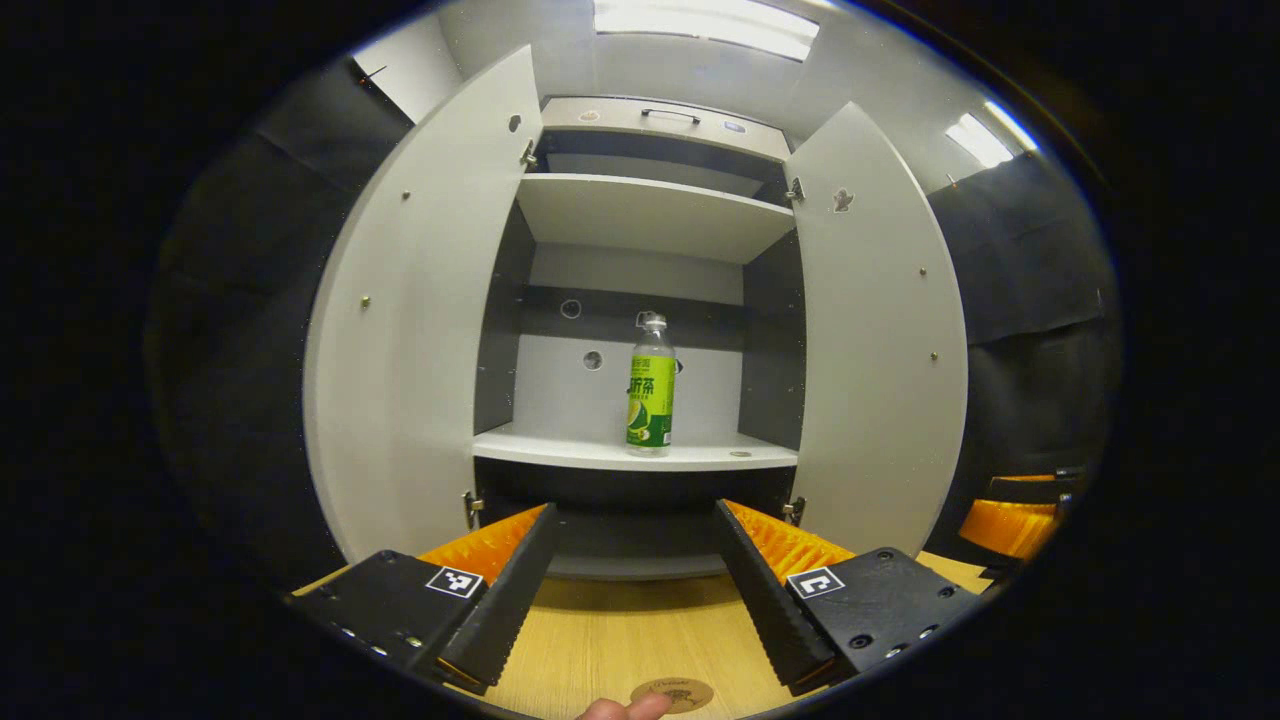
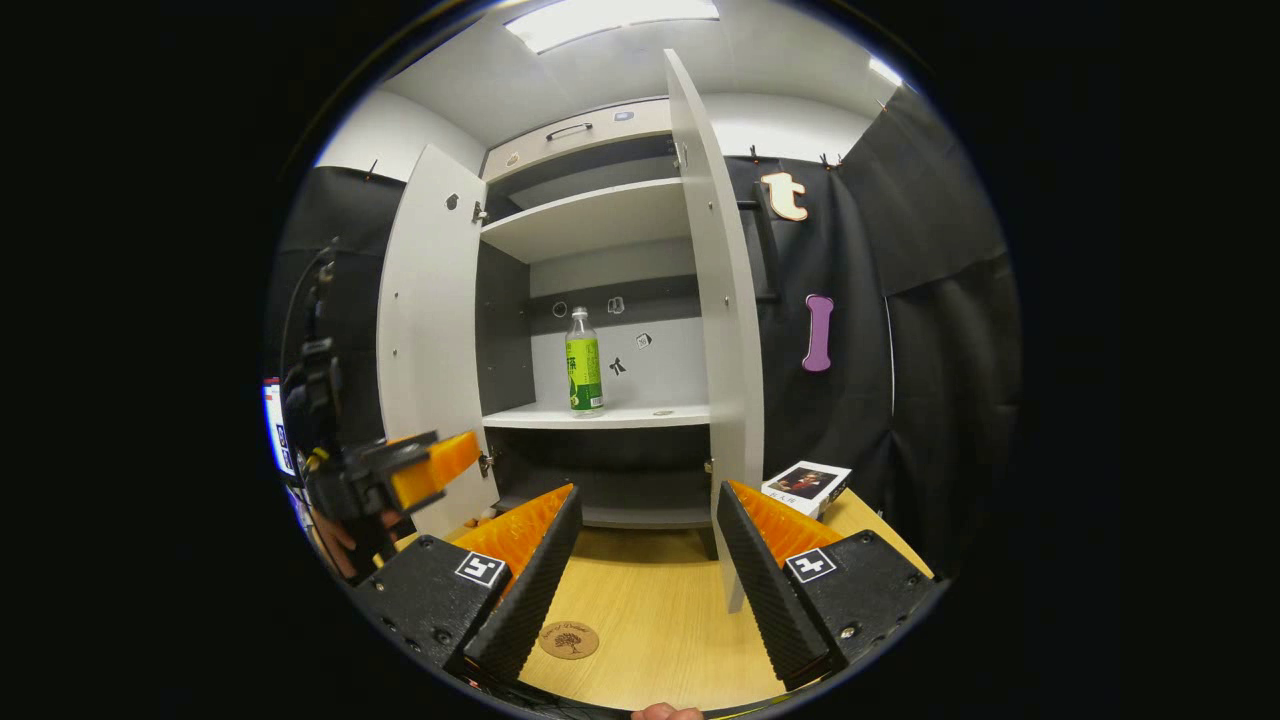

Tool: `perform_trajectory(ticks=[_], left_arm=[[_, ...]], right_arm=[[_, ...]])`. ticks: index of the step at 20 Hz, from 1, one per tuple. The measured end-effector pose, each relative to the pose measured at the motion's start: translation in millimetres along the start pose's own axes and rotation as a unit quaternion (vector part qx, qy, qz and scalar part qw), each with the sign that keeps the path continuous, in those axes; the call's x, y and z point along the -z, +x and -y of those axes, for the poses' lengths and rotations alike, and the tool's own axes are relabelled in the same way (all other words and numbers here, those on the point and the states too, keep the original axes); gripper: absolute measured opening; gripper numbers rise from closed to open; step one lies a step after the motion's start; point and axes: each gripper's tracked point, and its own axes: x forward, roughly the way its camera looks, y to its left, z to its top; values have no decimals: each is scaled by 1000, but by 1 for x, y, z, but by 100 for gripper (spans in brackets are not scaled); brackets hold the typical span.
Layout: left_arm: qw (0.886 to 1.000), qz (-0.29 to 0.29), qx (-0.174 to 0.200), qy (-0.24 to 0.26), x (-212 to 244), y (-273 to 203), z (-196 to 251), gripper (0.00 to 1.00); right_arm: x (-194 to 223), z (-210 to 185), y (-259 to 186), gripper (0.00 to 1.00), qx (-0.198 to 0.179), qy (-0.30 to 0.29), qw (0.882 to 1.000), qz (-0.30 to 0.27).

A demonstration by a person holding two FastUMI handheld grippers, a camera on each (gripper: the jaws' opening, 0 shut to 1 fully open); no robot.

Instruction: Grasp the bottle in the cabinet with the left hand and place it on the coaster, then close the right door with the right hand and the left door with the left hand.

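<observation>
Spread left tool [image 1: 635, 560] faces the upright bottle [image 1: 651, 385], well apart, inside the cabinet [image 1: 640, 215].

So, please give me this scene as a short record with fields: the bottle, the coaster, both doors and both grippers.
bottle: upright on the cabinet's middle shelf, not held
coaster: on the wooden table, nothing on it
left door: open
right door: open
left gripper: open, aimed at the bottle, short of the cabinet
right gripper: open, over the table
box: on the table beside the right door
</observation>
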Motion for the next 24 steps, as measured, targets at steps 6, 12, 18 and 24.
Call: perform_trajectory(ticks=[6,12,18,24], left_arm=[[999,12,42,-7,-44,98,5,95],[999,26,9,22,-68,193,-8,95],[1000,7,-14,26,-55,260,-14,94],[999,3,-36,21,-53,297,-27,95]], right_arm=[[0,2,-11,84,7,-2,1000,2],[0,22,-14,84,40,8,999,1],[-4,42,-10,84,72,21,997,3],[3,50,-12,84,91,16,996,-3]])
